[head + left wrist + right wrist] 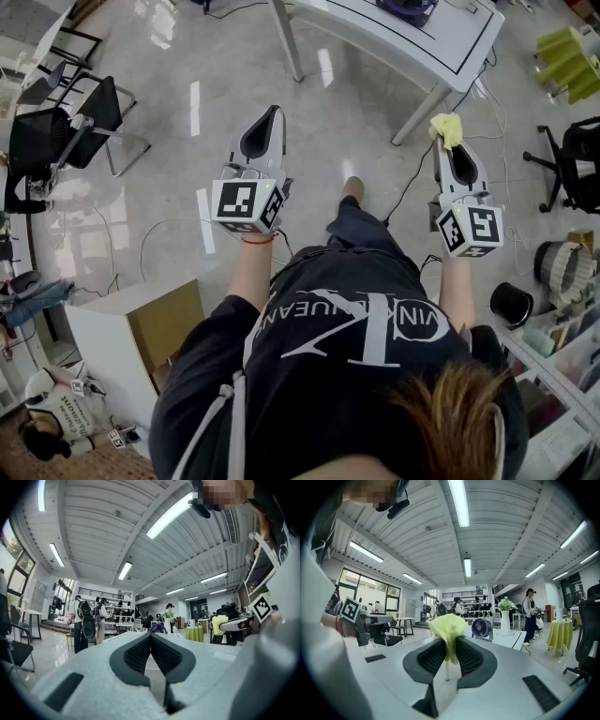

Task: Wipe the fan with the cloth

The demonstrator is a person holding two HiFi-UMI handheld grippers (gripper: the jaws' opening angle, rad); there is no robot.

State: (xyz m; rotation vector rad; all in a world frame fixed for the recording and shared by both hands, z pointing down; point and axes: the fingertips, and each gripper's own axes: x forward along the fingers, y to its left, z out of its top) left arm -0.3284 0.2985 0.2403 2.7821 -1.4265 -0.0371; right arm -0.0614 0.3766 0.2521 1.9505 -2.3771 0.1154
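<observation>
Jaws pinching cloth (448,626), yellow, bunched upward

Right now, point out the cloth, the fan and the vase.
cloth (447,624): right gripper view, bunched top above the jaws.
fan (481,628): right gripper view, centre of its round grille.
vase (505,622): right gripper view, middle of its white body.
</observation>
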